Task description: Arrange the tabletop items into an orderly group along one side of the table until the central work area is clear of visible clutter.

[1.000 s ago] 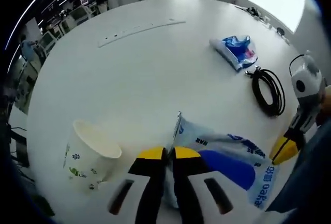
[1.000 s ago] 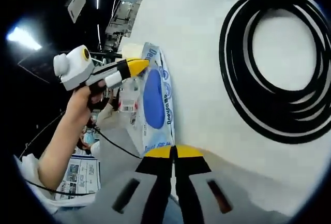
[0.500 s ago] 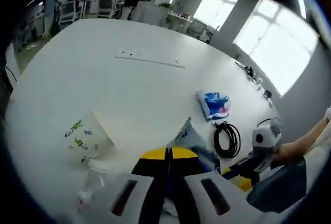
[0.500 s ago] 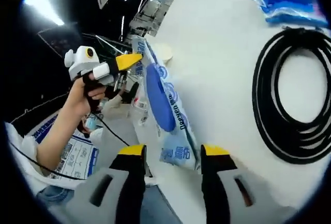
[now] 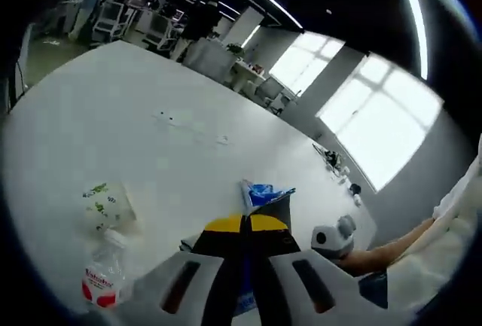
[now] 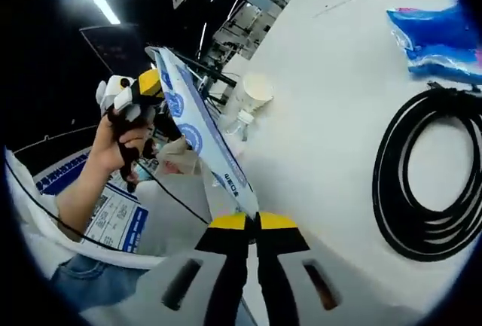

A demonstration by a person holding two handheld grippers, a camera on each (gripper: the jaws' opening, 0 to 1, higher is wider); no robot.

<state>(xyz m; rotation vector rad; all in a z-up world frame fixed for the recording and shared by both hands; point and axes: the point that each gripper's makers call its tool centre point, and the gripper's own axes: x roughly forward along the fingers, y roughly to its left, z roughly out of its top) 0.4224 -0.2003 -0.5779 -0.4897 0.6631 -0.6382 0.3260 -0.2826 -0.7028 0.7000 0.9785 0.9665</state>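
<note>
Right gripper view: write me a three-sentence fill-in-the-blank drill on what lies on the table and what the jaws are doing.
1. The coiled cable on the white table is ____ in colour.
2. Both grippers hold the same white-and-blue ____, stretched between them.
3. Beside the plastic bottle stands a paper ____.

Missing words: black; bag; cup

Left gripper view looks high across the tabletop [image 5: 113,108] toward windows; right gripper view faces leftward, sharing the paper cup [image 5: 104,205].
</note>
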